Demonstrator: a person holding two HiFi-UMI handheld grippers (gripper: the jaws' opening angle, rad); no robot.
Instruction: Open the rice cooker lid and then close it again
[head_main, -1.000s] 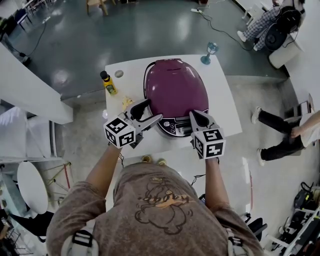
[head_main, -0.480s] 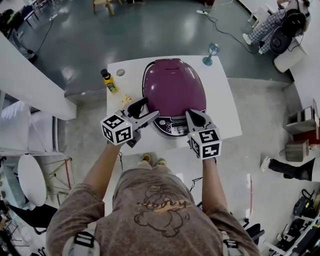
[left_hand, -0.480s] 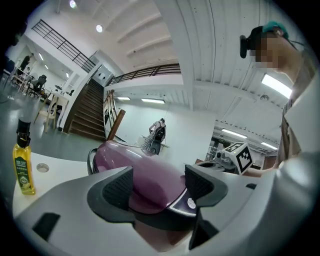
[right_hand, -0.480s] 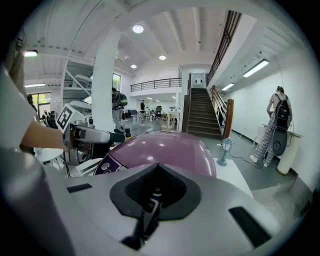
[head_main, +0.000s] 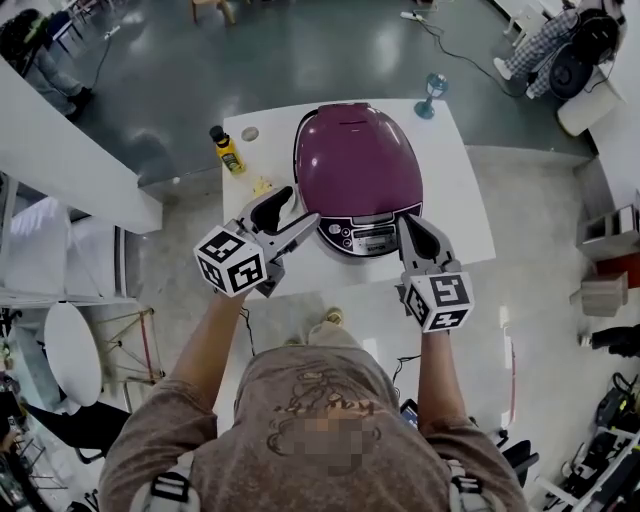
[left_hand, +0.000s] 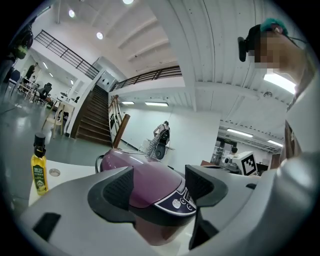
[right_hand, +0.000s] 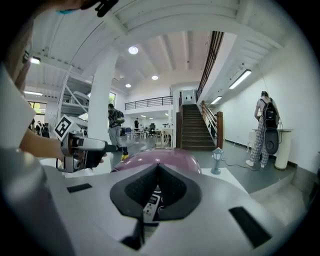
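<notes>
The purple rice cooker (head_main: 358, 165) stands on the white table (head_main: 455, 180) with its lid down and its control panel (head_main: 365, 238) facing me. My left gripper (head_main: 297, 208) hovers at the cooker's front left with its jaws open and nothing between them. In the left gripper view the cooker (left_hand: 150, 175) shows through the gap of the left gripper (left_hand: 159, 180). My right gripper (head_main: 412, 225) is at the front right corner, just beside the panel, with its jaws shut and empty. The panel (right_hand: 150, 202) peeks out below the right gripper (right_hand: 157, 172).
A yellow bottle (head_main: 228, 150) and a small round cap (head_main: 250, 133) sit at the table's far left. A small yellow scrap (head_main: 262, 186) lies beside the cooker. A blue stemmed glass (head_main: 432, 95) stands at the far right corner. A person (head_main: 560, 40) sits beyond the table.
The lid stays down. My right gripper has drifted slightly right and back toward me; the left gripper has hardly moved. The head view has shifted a little.
</notes>
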